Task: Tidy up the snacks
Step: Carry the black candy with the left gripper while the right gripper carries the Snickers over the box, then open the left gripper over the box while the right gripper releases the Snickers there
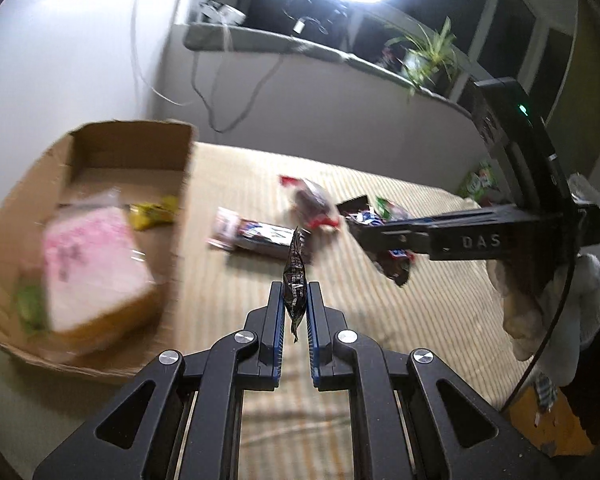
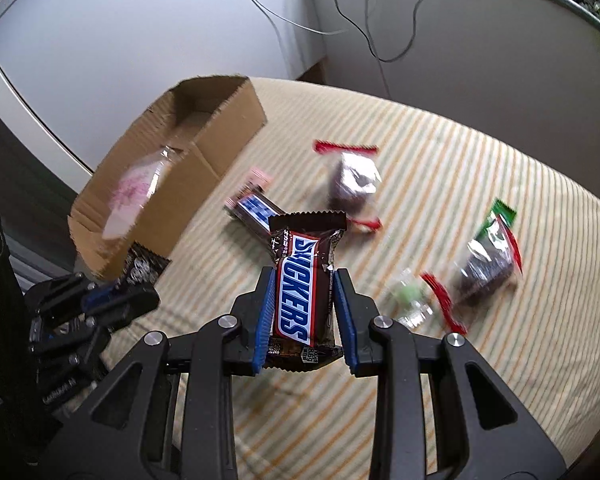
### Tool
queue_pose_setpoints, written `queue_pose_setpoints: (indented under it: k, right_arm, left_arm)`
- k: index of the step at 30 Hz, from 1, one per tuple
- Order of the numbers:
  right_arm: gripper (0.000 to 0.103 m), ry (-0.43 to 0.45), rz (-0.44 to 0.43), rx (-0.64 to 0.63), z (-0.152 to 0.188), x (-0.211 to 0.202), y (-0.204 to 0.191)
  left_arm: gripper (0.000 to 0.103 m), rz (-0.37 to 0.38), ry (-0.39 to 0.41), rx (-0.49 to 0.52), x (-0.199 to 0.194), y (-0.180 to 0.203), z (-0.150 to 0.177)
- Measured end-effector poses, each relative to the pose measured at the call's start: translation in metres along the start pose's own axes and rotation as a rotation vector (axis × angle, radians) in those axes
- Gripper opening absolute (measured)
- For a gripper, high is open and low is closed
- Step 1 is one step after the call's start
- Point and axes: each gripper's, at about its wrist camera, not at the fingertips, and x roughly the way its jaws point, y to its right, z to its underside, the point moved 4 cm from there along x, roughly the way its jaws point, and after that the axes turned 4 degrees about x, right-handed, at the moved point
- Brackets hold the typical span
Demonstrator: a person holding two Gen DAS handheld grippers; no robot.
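My left gripper (image 1: 294, 294) is shut on a small dark snack packet (image 1: 295, 276), held edge-on above the striped cloth, right of the cardboard box (image 1: 112, 136). The box holds a pink wrapped cake (image 1: 92, 264) and a yellow snack (image 1: 154, 213). My right gripper (image 2: 305, 280) is shut on a Snickers bar (image 2: 298, 280) and holds it above the cloth; it shows in the left wrist view (image 1: 384, 240) at the right. The left gripper shows in the right wrist view (image 2: 112, 296) by the box (image 2: 228, 120). Loose snacks lie on the cloth.
On the striped cloth (image 1: 420, 320) lie a chocolate bar (image 1: 256, 234), a red-edged clear packet (image 1: 314, 204), and in the right wrist view another red-edged packet (image 2: 488, 264) and a small clear green packet (image 2: 410, 296). A windowsill with a plant (image 1: 428, 52) and cables is behind.
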Motion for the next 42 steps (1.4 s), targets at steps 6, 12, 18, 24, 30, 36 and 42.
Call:
queue_pose_setpoints:
  k: [6,12,18,24,30,36,42]
  right_arm:
    - [0.03,0.025,-0.018,-0.033,-0.023,0.005,-0.025]
    - [0.03,0.039,-0.036,-0.069,-0.049,0.016,-0.053]
    - [0.03,0.042,-0.055,-0.108,-0.074,0.033,-0.081]
    - [0.03,0.047,-0.079,-0.132,-0.091,0.044,-0.107]
    - [0.03,0.035,-0.095,-0.166,-0.106,0.062,-0.133]
    - [0.03,0.011,-0.084,-0.175,-0.11,0.082,-0.141]
    - [0.03,-0.004,-0.074,-0.175,-0.108,0.091,-0.14]
  left_arm:
    - [0.009,-0.067,0.042,-0.04,-0.017,-0.034,-0.011]
    - [0.009,-0.135,0.065,-0.07,-0.035,-0.068,-0.013]
    - [0.009,-0.188,0.083,-0.094,-0.043,-0.093,-0.018]
    - [0.009,-0.218,0.092,-0.121,-0.046,-0.114,-0.019]
    - [0.009,-0.237,0.092,-0.134,-0.048,-0.124,-0.017]
    - [0.009,-0.24,0.091,-0.147,-0.049,-0.132,-0.016]
    - [0.009,-0.235,0.092,-0.152,-0.049,-0.134,-0.016]
